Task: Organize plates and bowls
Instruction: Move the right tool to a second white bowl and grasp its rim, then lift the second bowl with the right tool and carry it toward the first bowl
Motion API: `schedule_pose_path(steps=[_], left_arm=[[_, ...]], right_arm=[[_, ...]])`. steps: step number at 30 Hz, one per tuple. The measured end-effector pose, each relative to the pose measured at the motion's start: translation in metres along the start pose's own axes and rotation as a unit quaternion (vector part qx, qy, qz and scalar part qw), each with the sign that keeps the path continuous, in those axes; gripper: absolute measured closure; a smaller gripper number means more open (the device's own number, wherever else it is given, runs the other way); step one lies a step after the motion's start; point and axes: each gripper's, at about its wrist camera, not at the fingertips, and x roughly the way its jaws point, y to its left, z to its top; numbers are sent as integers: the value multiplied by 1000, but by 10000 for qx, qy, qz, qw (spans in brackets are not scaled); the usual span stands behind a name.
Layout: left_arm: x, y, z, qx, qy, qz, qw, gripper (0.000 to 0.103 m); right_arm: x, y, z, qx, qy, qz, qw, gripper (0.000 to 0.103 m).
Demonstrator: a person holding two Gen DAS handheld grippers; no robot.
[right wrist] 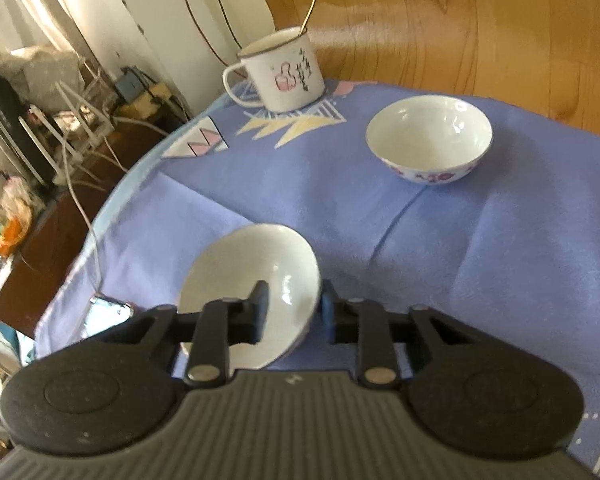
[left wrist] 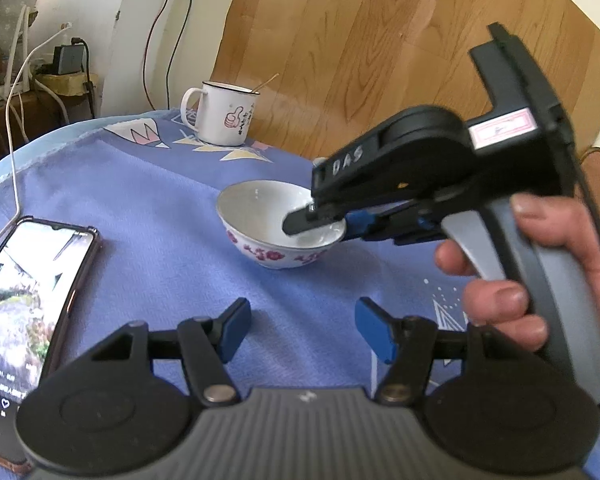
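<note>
Over the counter (right wrist: 500,264), your right claw (right wrist: 294,308) pinched the near bowl's (right wrist: 252,280) rim, tilting it. Your left claw (left wrist: 300,328) was open, empty. That thin grip could slip, dropping the bowl.

The mug (right wrist: 278,70) stands on the tabletop (right wrist: 480,264) at its far edge, with a thin stick leaning in it. From the right wrist view, a bowl (right wrist: 429,139) sits on the tabletop to the right of the mug and nearer the camera, apart from it. A second, tilted bowl (right wrist: 236,272) lies nearer still than the mug, its rim between the fingers of the right gripper (right wrist: 294,304). From the left wrist view, a phone (left wrist: 24,312) lies flat on the tabletop, left of the mug and much nearer, with a cable running from it past the tabletop's left edge. The left gripper (left wrist: 300,330) hangs over bare tabletop, nearer than the mug.
</note>
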Motion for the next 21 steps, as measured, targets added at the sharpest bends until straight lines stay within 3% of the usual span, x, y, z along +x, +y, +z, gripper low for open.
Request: schedule_pose_path(steps=[8, 14, 21], left_arm=[[3, 3, 2, -58, 67, -44, 10000, 43], [4, 3, 2, -71, 122, -99, 9999, 42], [7, -4, 1, 110, 180, -65, 9998, 39]], right_arm=[[-6, -19, 0, 295, -96, -106, 9995, 92], [-46, -53, -14, 494, -291, -452, 9973, 94], [-100, -96, -56, 1014, -424, -613, 9920, 95]])
